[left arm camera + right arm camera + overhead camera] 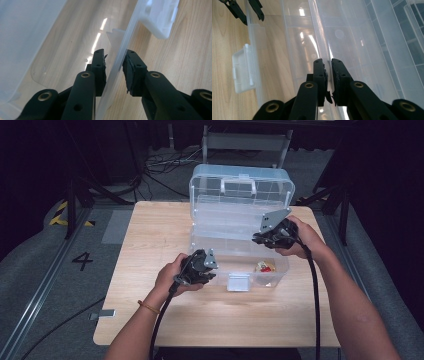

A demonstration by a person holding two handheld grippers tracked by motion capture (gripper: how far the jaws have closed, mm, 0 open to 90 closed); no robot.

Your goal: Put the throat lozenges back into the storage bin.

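A clear plastic box (240, 235) stands on the far half of a wooden table (150, 245), its lid (242, 182) swung up and back. A small red and yellow thing (264, 267) lies inside near the front right corner; what it is cannot be told. A white latch (238, 282) hangs at the middle of the front wall.

The left gripper (207, 265) sits at the front left of the box. In the left gripper view, its jaws straddle the thin front wall (120, 65), one pad inside the box and one outside, both pressed against the plastic. The latch (160, 17) shows farther along that wall.

The right gripper (267, 237) reaches in from the right side, above the box's inner tray (225, 217). In the right gripper view, its jaws stand nearly together and pinch a thin clear edge (329, 72) of the tray that runs up between the pads. The latch (244, 67) and the left gripper (245, 11) show at that view's left.
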